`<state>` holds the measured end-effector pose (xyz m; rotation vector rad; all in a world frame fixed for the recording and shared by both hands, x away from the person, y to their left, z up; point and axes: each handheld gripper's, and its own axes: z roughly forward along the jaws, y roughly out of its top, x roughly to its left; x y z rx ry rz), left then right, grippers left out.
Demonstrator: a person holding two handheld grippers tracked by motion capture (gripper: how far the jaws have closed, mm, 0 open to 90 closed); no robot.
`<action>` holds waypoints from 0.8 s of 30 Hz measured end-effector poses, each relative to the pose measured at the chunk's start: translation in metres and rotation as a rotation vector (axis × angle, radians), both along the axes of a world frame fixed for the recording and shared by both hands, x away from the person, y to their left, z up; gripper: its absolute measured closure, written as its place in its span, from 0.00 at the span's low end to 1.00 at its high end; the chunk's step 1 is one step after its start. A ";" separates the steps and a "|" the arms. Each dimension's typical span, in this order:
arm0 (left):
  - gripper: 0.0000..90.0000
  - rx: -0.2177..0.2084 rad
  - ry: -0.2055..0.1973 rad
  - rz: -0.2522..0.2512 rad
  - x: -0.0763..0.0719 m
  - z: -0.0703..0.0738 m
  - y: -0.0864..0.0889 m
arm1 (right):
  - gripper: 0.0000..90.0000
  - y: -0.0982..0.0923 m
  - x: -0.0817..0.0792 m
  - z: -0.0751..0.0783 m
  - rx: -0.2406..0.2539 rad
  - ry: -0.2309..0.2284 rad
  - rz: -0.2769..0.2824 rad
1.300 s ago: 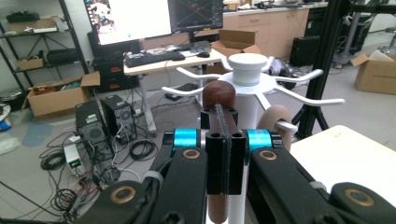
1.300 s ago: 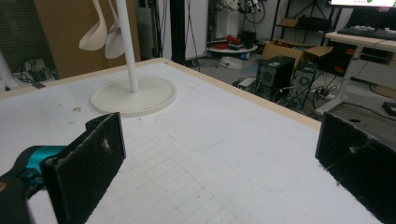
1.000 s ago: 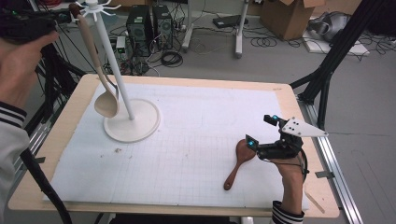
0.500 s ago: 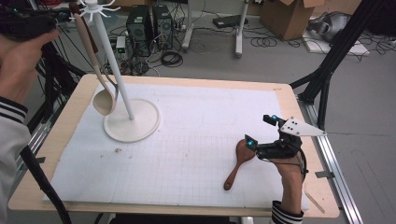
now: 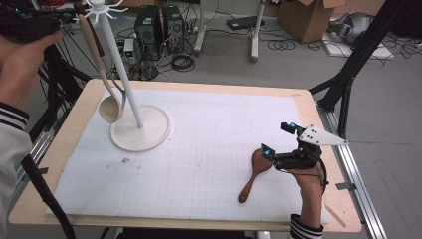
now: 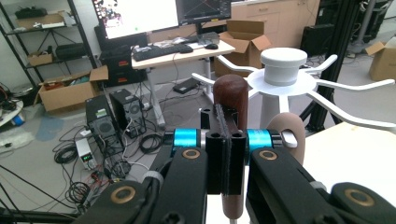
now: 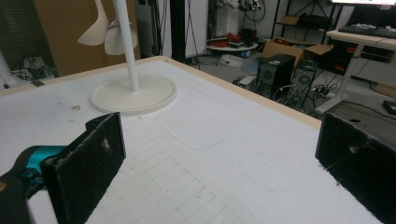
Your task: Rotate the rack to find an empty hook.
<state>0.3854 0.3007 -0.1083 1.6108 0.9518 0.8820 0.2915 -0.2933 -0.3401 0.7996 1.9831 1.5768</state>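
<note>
A white rack [image 5: 130, 94] with hook arms at its top [image 6: 282, 70] stands on a round base at the table's left. My left gripper [image 6: 226, 121] is up beside the rack's top [image 5: 69, 14], shut on the dark brown handle [image 6: 230, 95] of a utensil. A beige spoon [image 5: 110, 107] hangs along the pole, and its holed handle end [image 6: 286, 135] is just beyond the jaws. My right gripper [image 5: 277, 138] rests low at the table's right with its pads [image 7: 88, 158] far apart and nothing between them. A brown wooden spoon [image 5: 254, 172] lies on the mat just left of it.
A white gridded mat [image 5: 209, 134] covers the wooden table. The rack's base [image 7: 133, 95] sits far ahead in the right gripper view, with two pale spoon bowls [image 7: 107, 32] hanging above it. Computer towers, cables and boxes lie on the floor beyond the table.
</note>
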 end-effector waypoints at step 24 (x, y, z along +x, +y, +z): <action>0.85 -0.061 -0.029 -0.256 -0.041 -0.046 0.015 | 0.01 -0.003 -0.003 0.002 -0.006 -0.013 -0.002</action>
